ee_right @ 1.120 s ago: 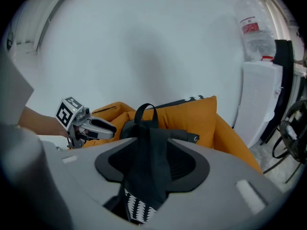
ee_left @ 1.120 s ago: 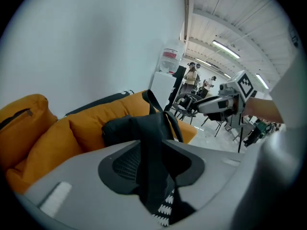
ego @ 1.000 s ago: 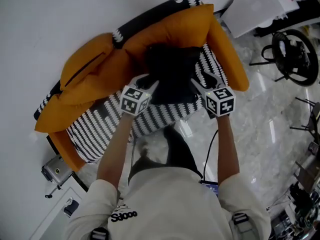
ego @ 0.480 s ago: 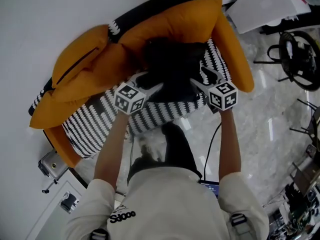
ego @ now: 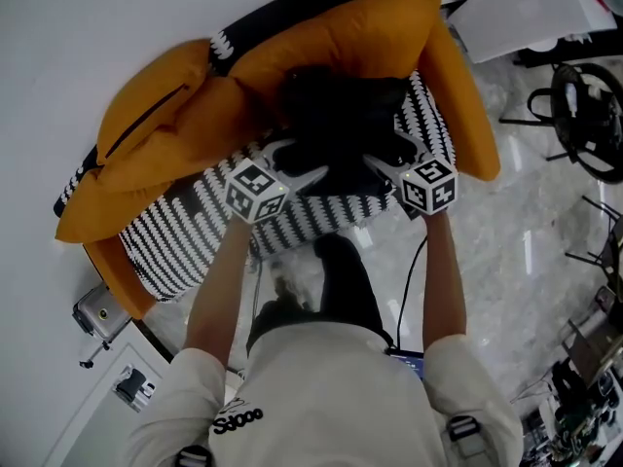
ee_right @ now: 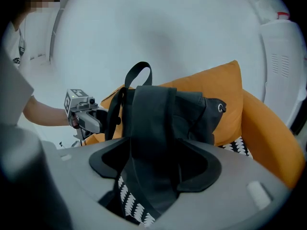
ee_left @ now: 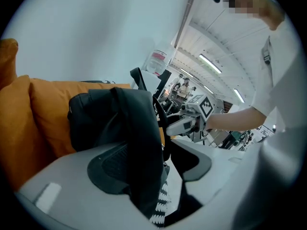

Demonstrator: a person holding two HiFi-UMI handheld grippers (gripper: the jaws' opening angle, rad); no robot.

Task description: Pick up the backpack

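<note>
The sofa [ego: 185, 246], with a black-and-white patterned seat, stood against a white wall. Orange back cushions [ego: 170, 129] lined its rear edge, and the left half of the seat lay bare.

The left hand-held gripper [ego: 300, 161], carried on the person's left arm, pointed forward and down at the left flank of the backpack [ego: 341, 125]. Its jaws had just been opening and stood wide apart. A dark strap [ee_left: 139, 147] of the backpack hung down through the gap — close against one pad, clear of the other, and not pinched. This hand-held gripper had hold of nothing.

The backpack, black, stood toward the right end of the seat, propped against the cushions at the rear edge. A carry loop [ee_right: 137, 73] stood up at its top.

The right hand-held gripper [ego: 391, 154] sat at the backpack's right flank, facing the other across the bag. Its jaws had likewise just been opening and stood wide apart. A broad strap [ee_right: 153, 143] hung between them with space on either side — under no grip.

An orange side cushion [ego: 467, 105] closed off the seat's right end, just beside the backpack. Beyond it lay a pale marbled floor [ego: 526, 232].
</note>
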